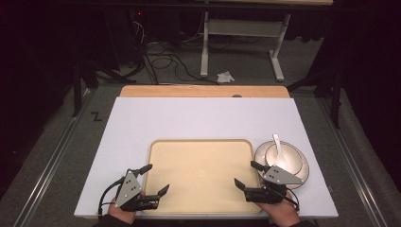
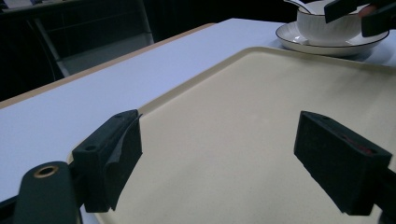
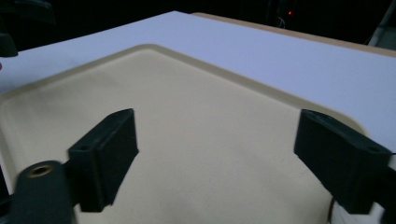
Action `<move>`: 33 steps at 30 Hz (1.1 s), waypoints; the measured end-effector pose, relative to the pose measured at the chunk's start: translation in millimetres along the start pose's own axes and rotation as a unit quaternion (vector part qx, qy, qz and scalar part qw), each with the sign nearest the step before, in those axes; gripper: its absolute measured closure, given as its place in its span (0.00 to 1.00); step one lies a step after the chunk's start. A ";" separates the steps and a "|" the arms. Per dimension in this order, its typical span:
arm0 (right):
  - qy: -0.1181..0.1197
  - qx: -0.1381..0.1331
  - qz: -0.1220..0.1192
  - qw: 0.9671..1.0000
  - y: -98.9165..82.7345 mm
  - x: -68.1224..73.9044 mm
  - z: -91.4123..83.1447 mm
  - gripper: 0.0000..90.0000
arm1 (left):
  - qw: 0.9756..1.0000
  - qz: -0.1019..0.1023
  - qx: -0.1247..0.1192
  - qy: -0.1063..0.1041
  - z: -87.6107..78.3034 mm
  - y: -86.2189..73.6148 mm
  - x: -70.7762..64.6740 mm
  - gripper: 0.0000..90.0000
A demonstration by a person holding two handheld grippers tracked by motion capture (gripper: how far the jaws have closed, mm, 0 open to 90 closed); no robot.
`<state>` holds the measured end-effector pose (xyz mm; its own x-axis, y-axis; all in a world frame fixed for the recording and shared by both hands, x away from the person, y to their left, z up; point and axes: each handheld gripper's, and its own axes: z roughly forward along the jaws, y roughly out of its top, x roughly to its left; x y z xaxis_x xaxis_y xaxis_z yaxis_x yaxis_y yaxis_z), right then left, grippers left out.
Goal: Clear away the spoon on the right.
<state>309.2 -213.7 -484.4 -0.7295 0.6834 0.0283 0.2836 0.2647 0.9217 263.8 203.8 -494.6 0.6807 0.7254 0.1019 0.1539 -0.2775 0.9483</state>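
Covering wooden table [image 1: 142, 91], white board [image 1: 198, 118], dark room

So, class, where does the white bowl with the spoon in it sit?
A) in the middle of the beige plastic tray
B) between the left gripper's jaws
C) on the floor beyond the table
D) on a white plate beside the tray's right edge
D: the white bowl with its spoon stands on the round white plate, on the table just right of the beige plastic tray, which is bare.

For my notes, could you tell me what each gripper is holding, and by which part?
Nothing is held: the left gripper and right gripper are both open over the tray.
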 end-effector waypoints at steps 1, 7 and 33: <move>-0.004 -0.005 -0.002 1.000 1.4 -0.4 -2.8 0.23 | 1.000 0.000 -0.001 0.000 -0.1 0.1 -0.1 0.18; -0.038 -0.005 0.016 0.999 10.3 -7.4 -15.0 0.46 | 1.000 0.000 -0.001 -0.002 -0.4 0.2 -0.3 0.18; -0.145 0.135 0.033 0.980 60.1 -107.0 2.5 1.00 | 1.000 -0.001 -0.006 -0.004 -2.5 0.5 0.2 0.18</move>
<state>405.8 -269.2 -433.0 -0.5083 0.8589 -0.0626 0.5063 0.3568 0.7851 262.3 205.4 -493.3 0.6859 0.7211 0.0978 0.1459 -0.2679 0.9523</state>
